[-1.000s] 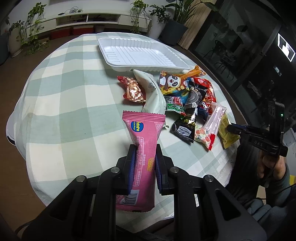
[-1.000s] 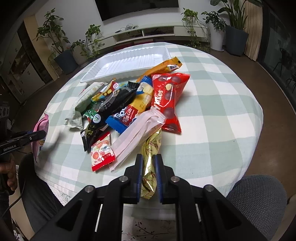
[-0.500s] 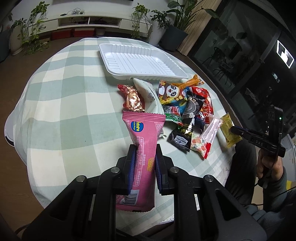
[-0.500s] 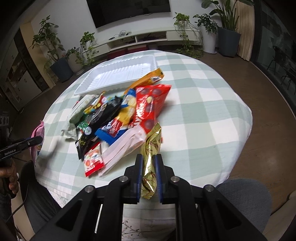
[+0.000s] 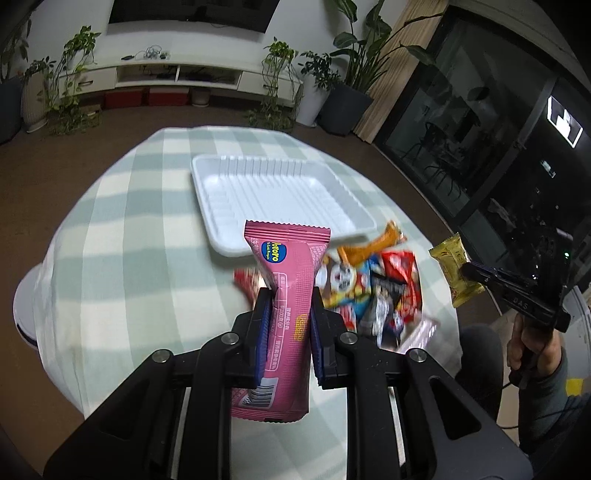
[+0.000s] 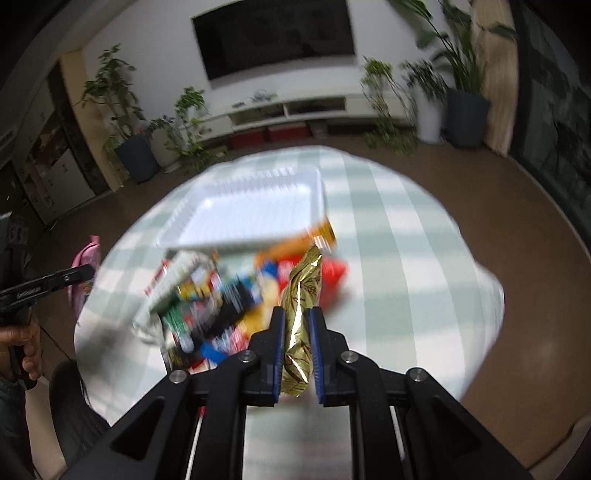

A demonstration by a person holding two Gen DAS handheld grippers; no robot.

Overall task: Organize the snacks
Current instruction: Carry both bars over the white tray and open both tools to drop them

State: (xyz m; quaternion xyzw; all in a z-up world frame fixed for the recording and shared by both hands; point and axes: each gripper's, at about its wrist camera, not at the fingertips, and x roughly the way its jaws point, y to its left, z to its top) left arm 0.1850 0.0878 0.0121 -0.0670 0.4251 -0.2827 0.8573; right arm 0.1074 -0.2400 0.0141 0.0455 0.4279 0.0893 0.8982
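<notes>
**Two grippers, one packet in each, above the snack table**

Left gripper (image 5: 287,321): jaws closed on a pink snack packet (image 5: 286,295), gripped across its middle. Packet stands roughly upright between the blue pads, top crimp seam up, barcode end hanging below the fingers. Blue-and-yellow logo near its top. It is lifted clear of the table.

Right gripper (image 6: 296,334): jaws clamped on a gold foil packet (image 6: 301,295), held lengthwise, upper end pointing toward the tray. From the left wrist view the same gripper (image 5: 476,275) shows at right with the packet (image 5: 454,269) raised above the table edge, a hand (image 5: 532,343) on the handle behind it.

White tray (image 5: 225,240): ribbed plastic, rectangular, lying flat on the far half of the round table, nothing inside it.

Snack pile (image 5: 373,291): loose heap of mixed wrappers just on the near side of the tray, some touching its rim. Orange, red, blue and black packets can be made out; heavy motion blur in both views, so individual packets are hard to separate.

Tablecloth (image 5: 122,258): pale green and white check, draped over the table edge.

Background: TV (image 6: 273,35) on the wall, low white cabinet (image 5: 177,72), potted plants (image 5: 351,99) along the wall.
</notes>
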